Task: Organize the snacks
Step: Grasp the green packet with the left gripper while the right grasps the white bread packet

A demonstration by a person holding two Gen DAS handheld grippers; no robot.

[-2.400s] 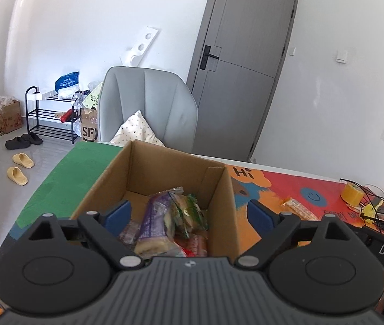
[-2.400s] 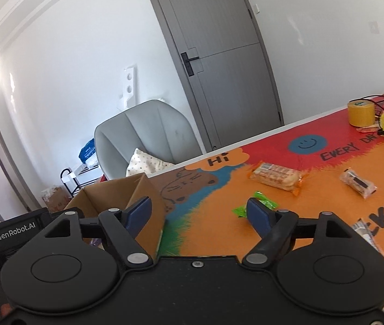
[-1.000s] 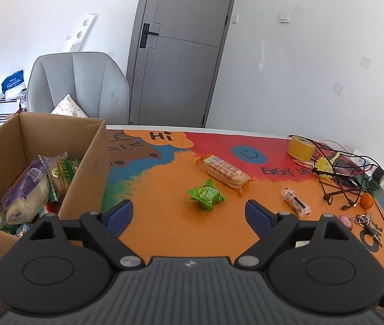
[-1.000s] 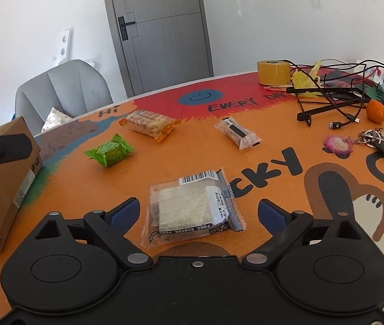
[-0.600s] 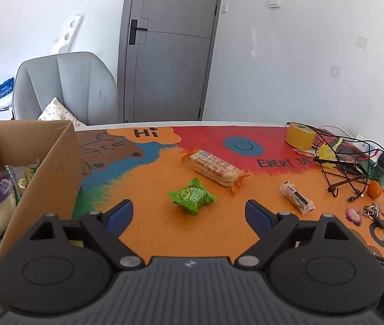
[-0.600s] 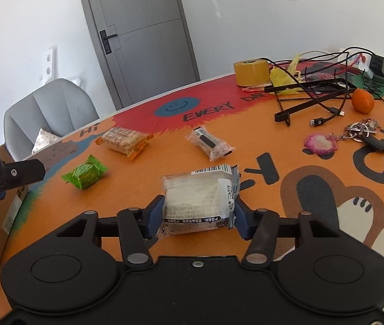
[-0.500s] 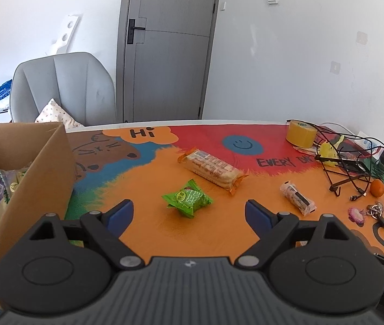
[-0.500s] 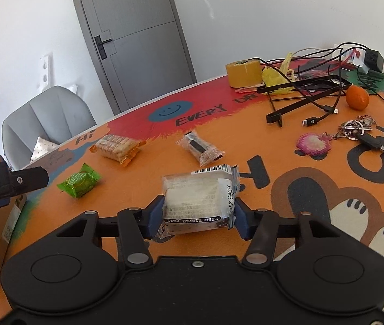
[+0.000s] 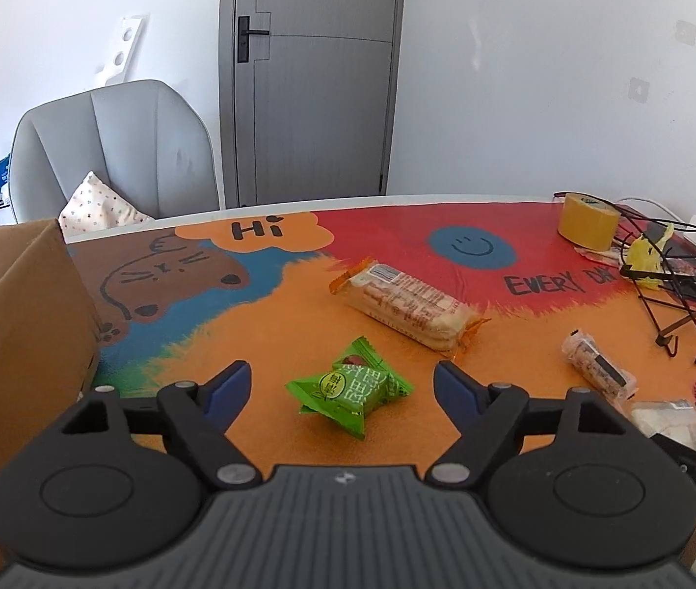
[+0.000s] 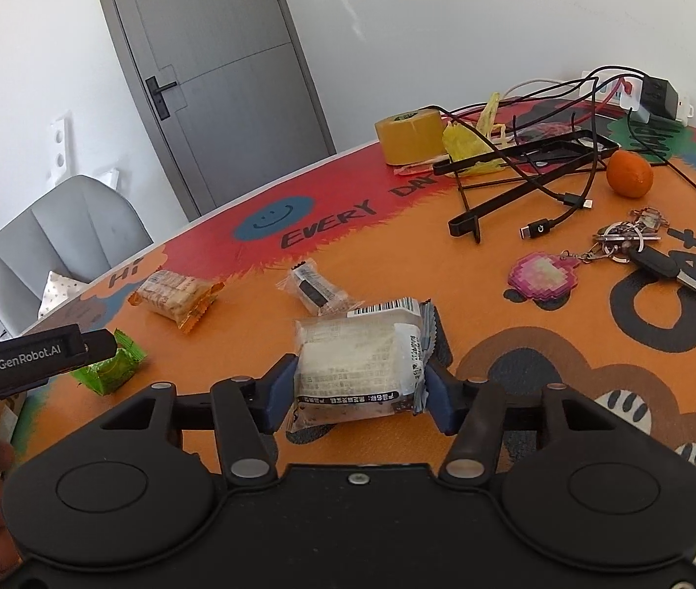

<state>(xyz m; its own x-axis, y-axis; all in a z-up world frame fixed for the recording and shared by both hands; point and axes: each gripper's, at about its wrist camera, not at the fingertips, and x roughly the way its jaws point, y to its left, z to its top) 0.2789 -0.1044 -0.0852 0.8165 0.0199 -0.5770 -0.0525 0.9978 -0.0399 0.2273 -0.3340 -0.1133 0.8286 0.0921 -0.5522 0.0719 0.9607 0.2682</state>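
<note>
Right claw [image 10: 359, 383] keeps pinching the white packet [image 10: 359, 368], now lifted; left claw [image 9: 343, 388], spread, has neared the green packet [image 9: 350, 390] at frame centre.

Both claws are matte black with blue finger pads [image 9: 230, 385] and silver screws; white "GenRobot.AI" lettering marks the left claw [image 10: 34, 357] at nine o'clock.

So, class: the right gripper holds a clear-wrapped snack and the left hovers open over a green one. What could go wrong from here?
1. The right gripper pinches the clear-wrapped snack only by its sides; the slick wrapper might slip out on the way to the cardboard box.
2. The left gripper, open around the green snack, might crush it or push it along the table mat.
</note>
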